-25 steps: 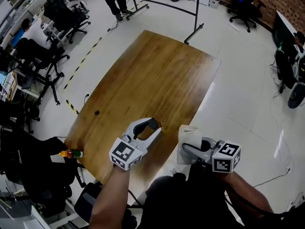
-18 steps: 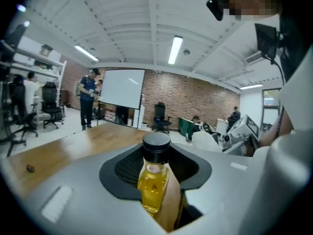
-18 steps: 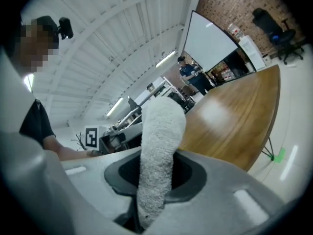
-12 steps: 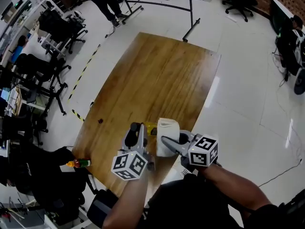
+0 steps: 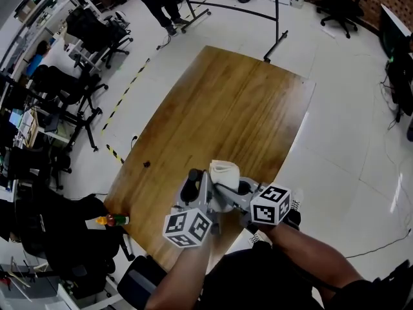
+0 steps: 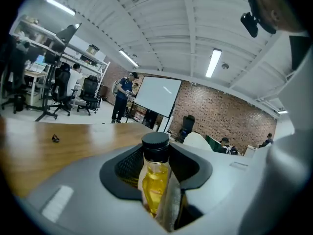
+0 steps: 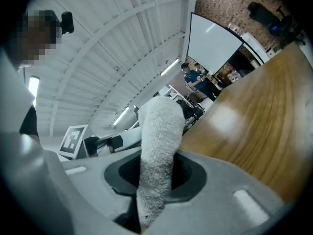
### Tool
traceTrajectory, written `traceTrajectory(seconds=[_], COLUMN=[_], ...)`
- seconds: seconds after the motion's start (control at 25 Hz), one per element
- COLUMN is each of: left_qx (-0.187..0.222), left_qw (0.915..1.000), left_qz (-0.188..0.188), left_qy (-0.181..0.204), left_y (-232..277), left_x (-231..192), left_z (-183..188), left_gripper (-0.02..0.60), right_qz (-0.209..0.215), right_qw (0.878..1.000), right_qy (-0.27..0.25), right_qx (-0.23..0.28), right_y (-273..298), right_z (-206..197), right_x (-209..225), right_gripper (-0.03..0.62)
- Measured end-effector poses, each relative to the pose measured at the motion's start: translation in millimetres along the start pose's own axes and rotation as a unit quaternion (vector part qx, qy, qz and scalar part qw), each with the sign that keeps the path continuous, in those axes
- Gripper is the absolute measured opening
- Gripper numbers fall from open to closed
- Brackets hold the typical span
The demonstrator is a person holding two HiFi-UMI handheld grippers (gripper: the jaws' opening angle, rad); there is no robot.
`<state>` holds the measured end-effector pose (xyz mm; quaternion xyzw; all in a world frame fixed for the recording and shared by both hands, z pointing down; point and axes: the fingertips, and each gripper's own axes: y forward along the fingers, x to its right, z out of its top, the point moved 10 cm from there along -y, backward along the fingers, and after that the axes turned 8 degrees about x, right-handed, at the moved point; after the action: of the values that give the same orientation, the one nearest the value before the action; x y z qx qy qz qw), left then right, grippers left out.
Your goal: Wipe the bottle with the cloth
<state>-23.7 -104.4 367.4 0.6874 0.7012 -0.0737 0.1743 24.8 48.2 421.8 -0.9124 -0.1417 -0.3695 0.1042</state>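
The left gripper (image 6: 157, 169) has its 2 jaws partly closed, clamped on a small clear bottle of yellow liquid with a black cap (image 6: 155, 186). The right gripper (image 7: 155, 175) pinches a white terry cloth (image 7: 157, 131). The cloth lies against the bottle's side, above the near edge of the brown wooden table (image 5: 226, 102).

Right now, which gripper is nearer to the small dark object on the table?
Left. The left gripper is right of the dark object; the right gripper is farther right.
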Motion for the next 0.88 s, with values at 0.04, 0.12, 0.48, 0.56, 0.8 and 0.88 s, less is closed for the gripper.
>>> traceTrajectory(seconds=[0.04, 0.12, 0.48, 0.56, 0.8, 0.88], left_qx=[-0.001, -0.001, 0.001, 0.001, 0.001, -0.002], left_qw=[1.0, 0.9999, 0.9998, 0.9998, 0.9993, 0.9992], left_qz=[-0.004, -0.009, -0.009, -0.009, -0.017, -0.025], left_qy=[0.005, 0.012, 0.015, 0.017, 0.032, 0.032], left_y=[1, 2, 5, 4, 4, 1], left_x=[1, 2, 4, 6, 15, 18], left_z=[0, 1, 0, -1, -3, -3], left_gripper=[0.173, 0.173, 0.173, 0.173, 0.172, 0.169], right_qz=[0.0, -0.004, -0.045, -0.057, -0.132, -0.164], right_qw=[1.0, 1.0, 0.995, 0.994, 0.983, 0.978], right_qy=[0.006, 0.02, 0.077, 0.084, 0.089, 0.084], right_qx=[0.001, 0.0, -0.035, -0.044, -0.088, -0.102], right_y=[-2, -5, -21, -25, -37, -40], right_z=[0, -1, -11, -13, -19, -23], right_x=[2, 7, 38, 42, 51, 52], right_gripper=[0.074, 0.074, 0.074, 0.074, 0.074, 0.074])
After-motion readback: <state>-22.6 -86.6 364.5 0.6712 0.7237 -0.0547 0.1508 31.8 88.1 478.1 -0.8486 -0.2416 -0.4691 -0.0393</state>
